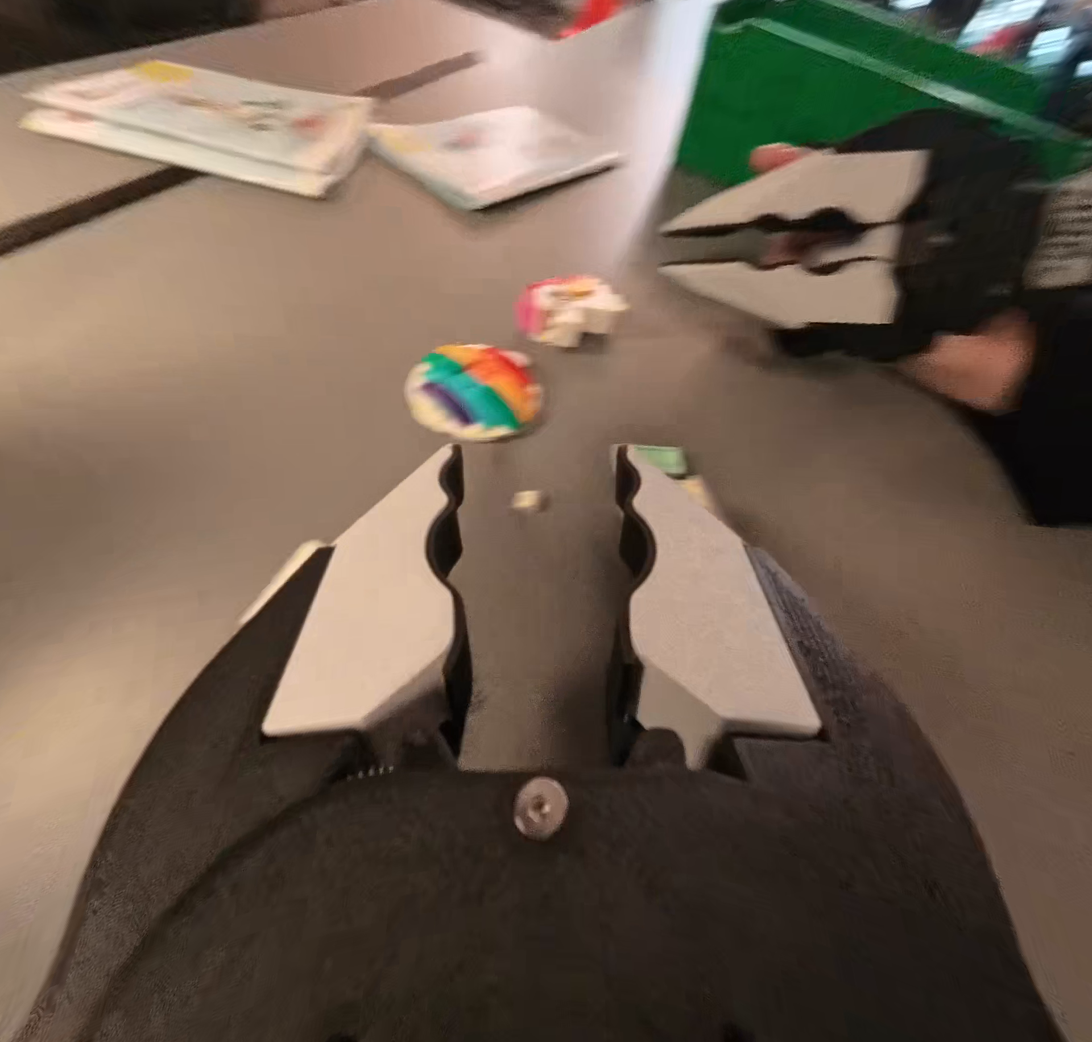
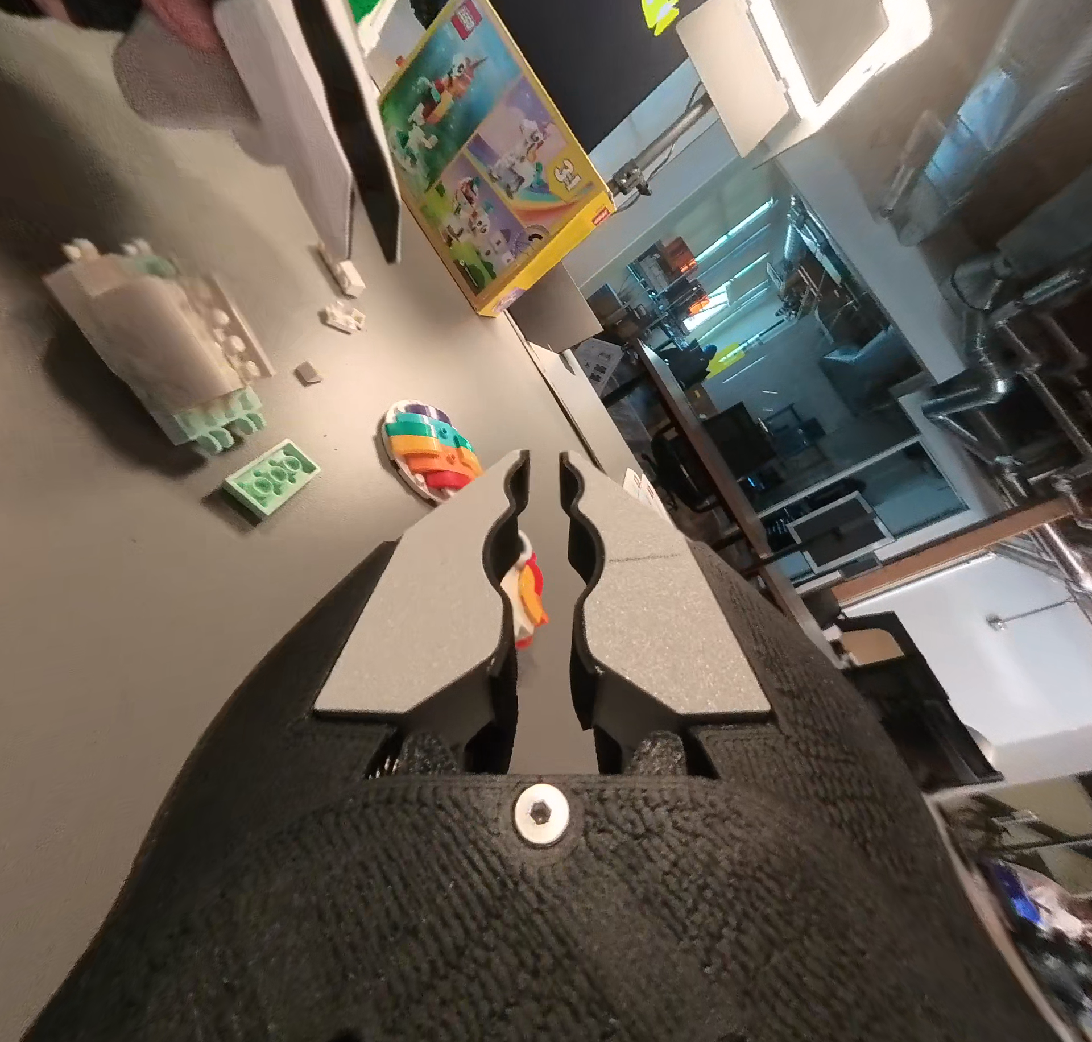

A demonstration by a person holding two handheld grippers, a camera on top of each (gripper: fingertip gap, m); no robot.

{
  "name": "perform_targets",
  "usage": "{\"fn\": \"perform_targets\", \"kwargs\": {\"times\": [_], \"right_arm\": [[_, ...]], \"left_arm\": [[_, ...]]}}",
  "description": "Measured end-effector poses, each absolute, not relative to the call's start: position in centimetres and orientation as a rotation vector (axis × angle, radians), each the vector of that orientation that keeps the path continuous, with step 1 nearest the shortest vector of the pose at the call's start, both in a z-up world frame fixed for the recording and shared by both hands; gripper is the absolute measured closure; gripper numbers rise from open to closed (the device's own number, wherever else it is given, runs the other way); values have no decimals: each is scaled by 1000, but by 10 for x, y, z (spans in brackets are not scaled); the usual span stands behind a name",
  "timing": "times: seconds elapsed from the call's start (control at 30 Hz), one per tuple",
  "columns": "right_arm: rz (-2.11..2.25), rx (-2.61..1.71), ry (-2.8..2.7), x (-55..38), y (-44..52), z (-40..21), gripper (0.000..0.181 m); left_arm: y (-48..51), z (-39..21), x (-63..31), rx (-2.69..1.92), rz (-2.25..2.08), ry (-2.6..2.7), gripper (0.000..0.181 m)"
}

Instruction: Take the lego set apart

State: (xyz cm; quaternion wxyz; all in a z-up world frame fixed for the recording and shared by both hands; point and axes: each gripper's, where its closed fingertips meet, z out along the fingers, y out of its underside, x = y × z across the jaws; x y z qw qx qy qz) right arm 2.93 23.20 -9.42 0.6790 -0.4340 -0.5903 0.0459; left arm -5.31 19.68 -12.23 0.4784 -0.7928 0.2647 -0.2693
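Note:
A rainbow lego disc (image 1: 473,393) (image 2: 428,452) lies on the grey table (image 1: 236,363). Beyond it lies a white and pink lego figure (image 1: 567,310), which shows through the gap of my right gripper (image 2: 526,594). My left gripper (image 1: 538,458) is open and empty, just short of the disc, with a tiny pale piece (image 1: 527,500) on the table between its fingers. My right gripper (image 2: 543,458) (image 1: 662,251) hovers above the figure, fingers only slightly apart, holding nothing. A mint green plate (image 2: 272,479) and a mint and white build (image 2: 218,422) lie nearby, partly behind a blurred grey shape.
Booklets (image 1: 195,121) (image 1: 490,157) lie at the far left of the table. A green bin (image 1: 857,86) and an upright pale panel (image 1: 662,127) stand at the back right. A lego box (image 2: 490,157) and small white pieces (image 2: 343,316) sit near the table edge. Left tips to right tips: about 10 cm. It is some 7 cm from my left tips to the mint green plate (image 2: 272,479).

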Motion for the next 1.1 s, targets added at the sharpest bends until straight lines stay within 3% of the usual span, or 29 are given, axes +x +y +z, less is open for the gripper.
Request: {"fn": "perform_targets", "kwargs": {"times": [0.03, 0.27, 0.37, 0.53, 0.77, 0.97, 1.1], "right_arm": [[147, -978, -1331, 28, 229, -94, 173], [655, -1100, -1400, 18, 195, -98, 166], [705, -1151, -1377, 18, 197, -98, 162], [574, -1268, -1199, 37, 238, -92, 159], [1060, -1371, -1294, 25, 199, -96, 142], [1058, -1284, -1529, 14, 163, -111, 138], [1315, -1385, -1393, 11, 161, -99, 131]], "left_arm": [[188, -121, -39, -1925, -750, 699, 129], [145, -154, -4, -2076, -1008, 990, 121], [141, -164, -4, -2084, -921, 1087, 141], [156, -164, -12, -2002, -665, 1133, 143], [169, -132, -3, -1626, -332, 1200, 144], [160, -134, 7, -1494, -249, 1315, 144], [160, -108, 8, -1362, -205, 1233, 146]]}}
